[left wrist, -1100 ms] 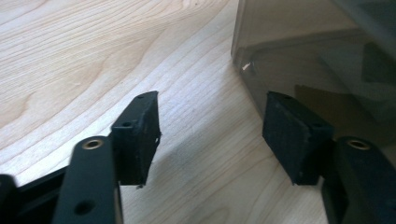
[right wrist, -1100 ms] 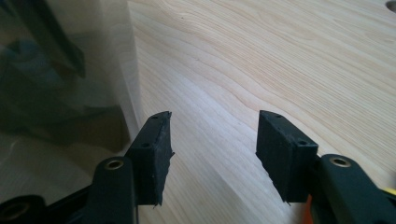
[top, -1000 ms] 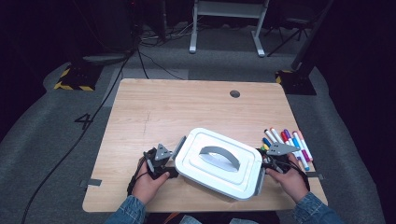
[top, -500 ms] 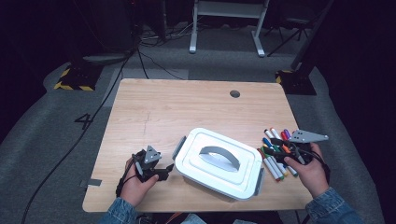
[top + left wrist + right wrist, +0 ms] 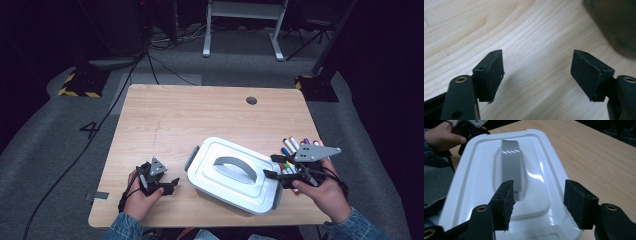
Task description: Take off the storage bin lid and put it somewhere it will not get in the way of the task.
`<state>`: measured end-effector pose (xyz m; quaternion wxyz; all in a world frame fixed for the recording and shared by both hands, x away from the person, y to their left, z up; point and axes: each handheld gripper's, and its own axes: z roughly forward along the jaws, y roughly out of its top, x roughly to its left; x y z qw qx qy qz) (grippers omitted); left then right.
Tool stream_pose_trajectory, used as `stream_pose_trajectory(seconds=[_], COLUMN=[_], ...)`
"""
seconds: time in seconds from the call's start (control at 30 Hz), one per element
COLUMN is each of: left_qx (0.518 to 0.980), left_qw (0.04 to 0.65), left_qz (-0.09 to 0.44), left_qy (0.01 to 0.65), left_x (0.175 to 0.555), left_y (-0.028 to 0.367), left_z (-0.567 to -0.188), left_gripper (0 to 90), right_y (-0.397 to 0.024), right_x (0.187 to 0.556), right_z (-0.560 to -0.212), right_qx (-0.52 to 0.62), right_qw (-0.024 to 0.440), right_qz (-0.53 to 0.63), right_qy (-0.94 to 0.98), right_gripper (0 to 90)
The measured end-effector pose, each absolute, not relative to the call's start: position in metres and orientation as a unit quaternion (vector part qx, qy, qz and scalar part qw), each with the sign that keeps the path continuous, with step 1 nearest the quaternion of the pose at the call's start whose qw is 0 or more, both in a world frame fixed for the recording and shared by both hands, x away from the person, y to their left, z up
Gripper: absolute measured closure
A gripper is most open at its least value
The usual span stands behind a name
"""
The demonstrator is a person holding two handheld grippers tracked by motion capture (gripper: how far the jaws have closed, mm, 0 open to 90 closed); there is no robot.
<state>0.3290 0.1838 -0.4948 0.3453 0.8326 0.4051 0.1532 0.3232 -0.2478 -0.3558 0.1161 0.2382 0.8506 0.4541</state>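
Observation:
A white lidded box (image 5: 232, 172) with a grey handle (image 5: 234, 166) lies on the wooden table (image 5: 200, 115), near its front edge. My left gripper (image 5: 171, 185) hovers just left of the box, apart from it. Its jaws have just been opening, and in the left gripper view (image 5: 537, 57) nothing but bare wood lies between them, with the box's corner (image 5: 616, 22) blurred at the top right. My right gripper (image 5: 272, 166) is raised over the box's right end. Its jaws (image 5: 539, 187) have just been opening wider above the lid (image 5: 481, 182), empty.
Several coloured markers (image 5: 295, 146) lie on the table right of the box, partly under my right hand. A cable hole (image 5: 251, 100) sits near the far edge. The other hand (image 5: 441, 137) shows beyond the box in the right gripper view.
Both grippers have come away from the box's ends. The left one backed off to the left and its jaws parted. The right one rose and drew back to the right.

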Motion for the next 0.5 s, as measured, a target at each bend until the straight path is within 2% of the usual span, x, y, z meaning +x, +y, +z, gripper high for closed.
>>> stream_pose_trajectory(seconds=[0.23, 0.3, 0.43, 0.5], left_qx=[0.834, 0.833, 0.833, 0.832], left_qw=[0.329, 0.334, 0.338, 0.34], left_qz=[0.155, 0.153, 0.159, 0.163], left_qy=[0.415, 0.413, 0.409, 0.408], left_x=[0.327, 0.328, 0.327, 0.327], left_y=[0.189, 0.19, 0.19, 0.19], left_z=[-0.499, -0.501, -0.503, -0.504], left_gripper=[24.3, 24.1, 21.7, 21.3], right_y=[-0.213, -0.206, -0.191, -0.184], right_x=[0.325, 0.329, 0.336, 0.338], right_z=[-0.361, -0.362, -0.361, -0.361], right_qx=[0.204, 0.199, 0.198, 0.196], right_qw=[0.099, 0.098, 0.092, 0.09], right_qz=[0.438, 0.427, 0.417, 0.41], right_qy=[0.87, 0.876, 0.882, 0.886], right_gripper=[42.1, 49.3, 54.0, 60.0])
